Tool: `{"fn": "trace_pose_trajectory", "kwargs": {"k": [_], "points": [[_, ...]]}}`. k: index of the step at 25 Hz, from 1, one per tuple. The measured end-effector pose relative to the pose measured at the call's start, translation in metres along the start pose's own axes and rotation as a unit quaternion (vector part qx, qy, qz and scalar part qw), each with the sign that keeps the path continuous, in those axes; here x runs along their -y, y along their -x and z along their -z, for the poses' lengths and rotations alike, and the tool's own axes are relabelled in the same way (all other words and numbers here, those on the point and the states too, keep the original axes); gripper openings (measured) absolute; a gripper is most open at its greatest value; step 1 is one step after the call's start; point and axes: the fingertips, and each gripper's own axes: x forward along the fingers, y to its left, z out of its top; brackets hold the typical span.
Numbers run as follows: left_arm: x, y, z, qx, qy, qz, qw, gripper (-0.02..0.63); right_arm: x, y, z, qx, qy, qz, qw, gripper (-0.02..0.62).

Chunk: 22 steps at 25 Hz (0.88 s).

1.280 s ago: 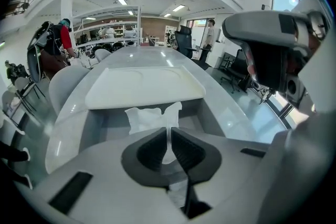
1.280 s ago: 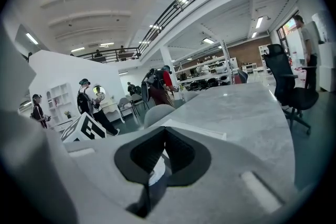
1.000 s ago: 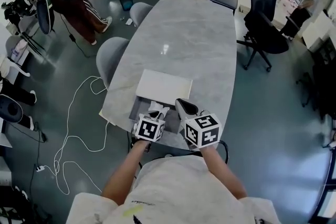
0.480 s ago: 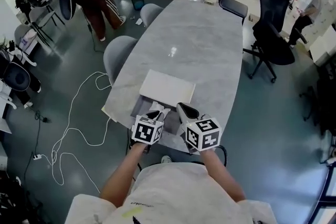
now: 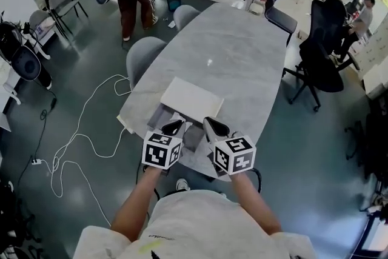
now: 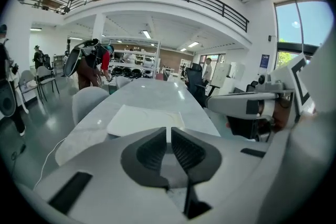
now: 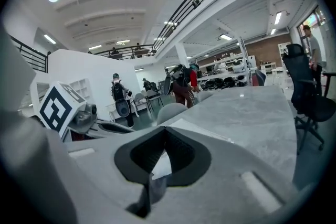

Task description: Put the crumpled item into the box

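One box (image 5: 159,116), grey and shallow, is sitting at the near end of the desk (image 5: 230,51), close against the near edge. A flat white lid (image 5: 191,100) is lying just beyond it. Whether the lid is overlapping the box's far side or only touching it cannot be told. Most of the inside of the box is being hidden by the two claws. The only content showing is the crumpled item (image 5: 184,127), a small white lump that is partly covered. Whether it is resting inside the box or on its rim cannot be told.

The left claw (image 6: 168,136) is hanging over the near edge of the desk and pointing along the desk toward the lid. Its jaws are standing almost pressed together, with only a hairline slit between them, and they are pinching nothing. The right claw (image 7: 165,130) is hanging just beside it, angled toward the same near end. Its jaws are meeting at the tips and are gripping nothing. A white patch is showing behind them lower down, too little of it to identify.

The crumpled item is lying between the two claw tips in the head view. It is just beside the left claw's tip and near the right claw's tip. Neither claw is holding it, and whether either is touching it cannot be told.
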Motion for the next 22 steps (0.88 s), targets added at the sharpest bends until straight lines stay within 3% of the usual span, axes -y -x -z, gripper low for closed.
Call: {"fn": "trace_pose_trajectory", "kwargs": {"k": [13, 22], "points": [[0.049, 0.035, -0.012, 0.090, 0.026, -0.042, 0.9947, 0.025, 0.003, 0.057, 0.006, 0.012, 0.021, -0.032, 0.999, 0.005], [0.074, 0.040, -0.007, 0.101, 0.036, -0.057, 0.9925, 0.025, 0.014, 0.093, 0.013, 0.019, 0.029, -0.031, 0.999, 0.005]]}}
